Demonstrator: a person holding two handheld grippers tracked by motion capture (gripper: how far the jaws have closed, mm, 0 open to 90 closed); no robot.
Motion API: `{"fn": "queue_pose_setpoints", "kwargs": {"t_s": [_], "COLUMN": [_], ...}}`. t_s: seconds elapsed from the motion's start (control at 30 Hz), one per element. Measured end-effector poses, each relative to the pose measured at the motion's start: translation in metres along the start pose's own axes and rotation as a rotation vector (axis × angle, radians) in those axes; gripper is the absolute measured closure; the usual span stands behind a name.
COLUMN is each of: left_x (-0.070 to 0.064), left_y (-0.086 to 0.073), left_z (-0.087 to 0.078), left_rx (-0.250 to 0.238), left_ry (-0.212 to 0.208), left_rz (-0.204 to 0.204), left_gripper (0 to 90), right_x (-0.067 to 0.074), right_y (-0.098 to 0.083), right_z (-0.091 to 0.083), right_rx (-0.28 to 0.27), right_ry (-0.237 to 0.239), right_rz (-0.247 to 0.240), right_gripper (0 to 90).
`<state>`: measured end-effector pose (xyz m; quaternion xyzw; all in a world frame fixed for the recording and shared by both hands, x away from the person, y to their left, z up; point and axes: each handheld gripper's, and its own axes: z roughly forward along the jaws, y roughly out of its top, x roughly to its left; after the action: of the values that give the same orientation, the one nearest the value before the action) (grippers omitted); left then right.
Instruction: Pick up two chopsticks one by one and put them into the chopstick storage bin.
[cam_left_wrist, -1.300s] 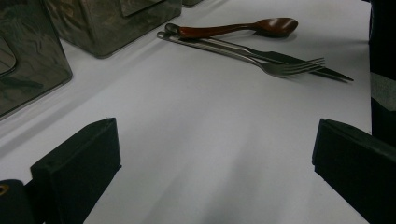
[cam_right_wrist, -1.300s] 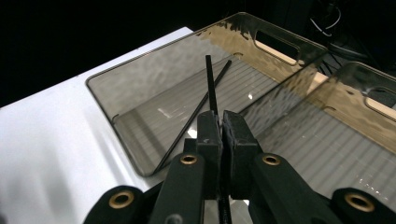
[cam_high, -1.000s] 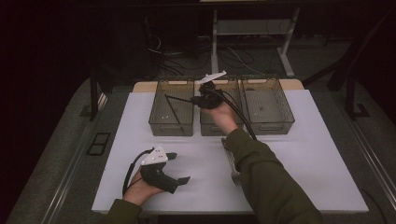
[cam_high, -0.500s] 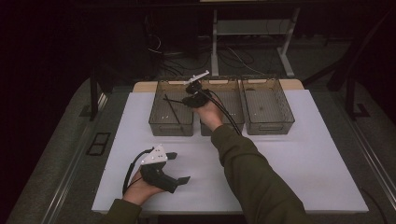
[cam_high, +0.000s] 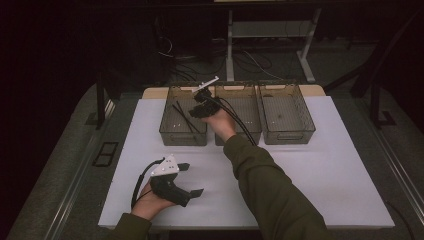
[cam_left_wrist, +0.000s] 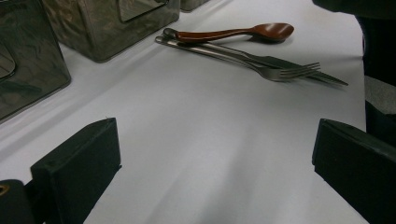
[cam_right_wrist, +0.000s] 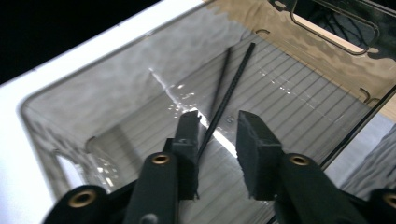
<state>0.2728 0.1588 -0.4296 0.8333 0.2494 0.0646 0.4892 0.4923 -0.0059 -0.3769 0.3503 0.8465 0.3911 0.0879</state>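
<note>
Chopstick (cam_right_wrist: 227, 95) lies slanted in the left bin (cam_high: 170, 131) at the surface's far edge, lower end between the right tongs (cam_right_wrist: 215, 136), which have just been opening: pads parted, nothing clamped, though it sits close to one pad. Risk: pulling the tongs out at an angle could snag the stick and flick it over the bin wall, or nudge the bin. Left tongs (cam_left_wrist: 210, 154) rest near the front-left corner, spread wide, empty. Spoon (cam_left_wrist: 233, 32) and fork (cam_left_wrist: 261, 65) lie stacked on the surface; a careless grab could take both.
</note>
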Motion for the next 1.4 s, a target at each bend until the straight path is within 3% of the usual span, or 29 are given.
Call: {"fn": "queue_pose_setpoints", "kwargs": {"t_s": [0.4, 0.6, 0.83, 1.4], "left_x": [0.000, 0.000, 0.000, 0.000], "left_y": [-0.001, -0.001, -0.002, -0.003], "left_z": [0.000, 0.001, 0.000, 0.000], "left_rx": [0.007, 0.007, 0.012, 0.018], "left_ry": [0.005, 0.013, 0.021, 0.029], "left_rz": [0.002, 0.001, -0.006, -0.011], "left_gripper": [0.1, 0.1, 0.1, 0.1], "right_x": [0.004, 0.000, -0.004, -0.018], "right_y": [-0.007, -0.022, -0.046, -0.109], "right_z": [-0.040, -0.064, -0.092, -0.148], "right_rx": [-0.048, -0.069, -0.101, -0.158], "right_ry": [0.044, 0.084, 0.098, 0.125], "right_rz": [-0.023, -0.031, -0.046, -0.041], "right_gripper": [42.9, 39.8, 35.4, 34.3]}}
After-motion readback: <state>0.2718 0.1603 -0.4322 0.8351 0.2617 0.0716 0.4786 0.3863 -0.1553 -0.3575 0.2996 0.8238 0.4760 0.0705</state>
